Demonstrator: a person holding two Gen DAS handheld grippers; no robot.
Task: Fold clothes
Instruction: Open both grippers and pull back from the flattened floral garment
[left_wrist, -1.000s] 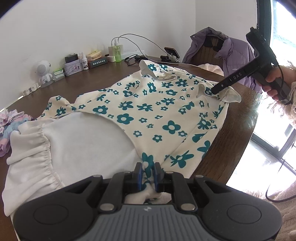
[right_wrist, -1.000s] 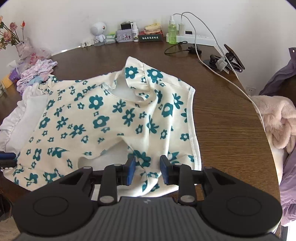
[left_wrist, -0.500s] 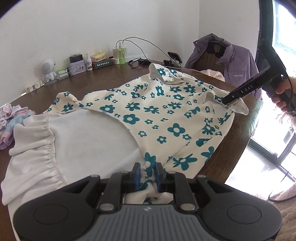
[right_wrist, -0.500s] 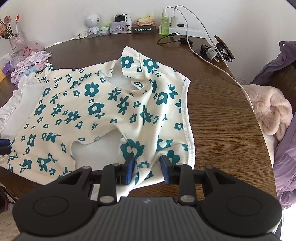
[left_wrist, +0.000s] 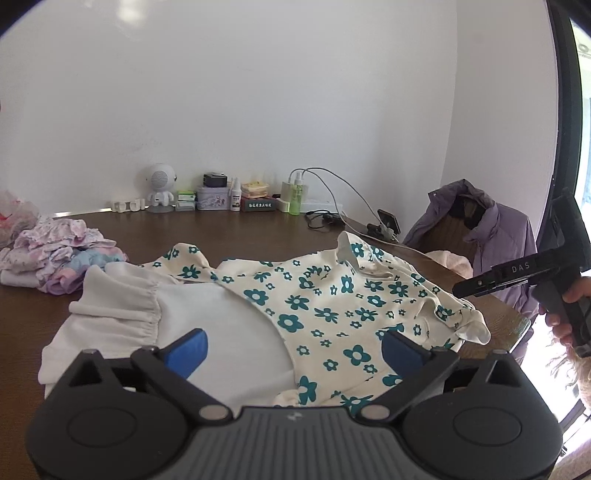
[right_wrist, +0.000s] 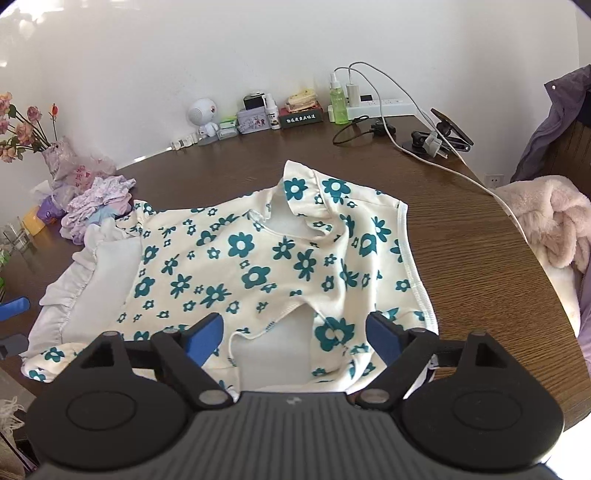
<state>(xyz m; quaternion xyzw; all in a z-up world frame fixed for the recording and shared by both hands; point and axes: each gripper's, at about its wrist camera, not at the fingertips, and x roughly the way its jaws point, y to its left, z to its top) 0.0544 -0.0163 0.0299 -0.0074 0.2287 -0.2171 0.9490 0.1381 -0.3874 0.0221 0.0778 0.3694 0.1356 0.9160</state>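
The cream dress (right_wrist: 236, 258) with teal flowers lies spread on the brown tabletop (right_wrist: 461, 236), its near edge at the near rim and its plain white ruffled part at the left. The left gripper (left_wrist: 293, 349) has just been opening and now stands released and wide above the dress's near hem, its blue pads (left_wrist: 186, 349) clear of the cloth. The right gripper (right_wrist: 293, 338) has likewise just been opening and hangs released over the near right part of the dress, gripping nothing, while a pile of pastel clothes (right_wrist: 99, 201) sits at the far left
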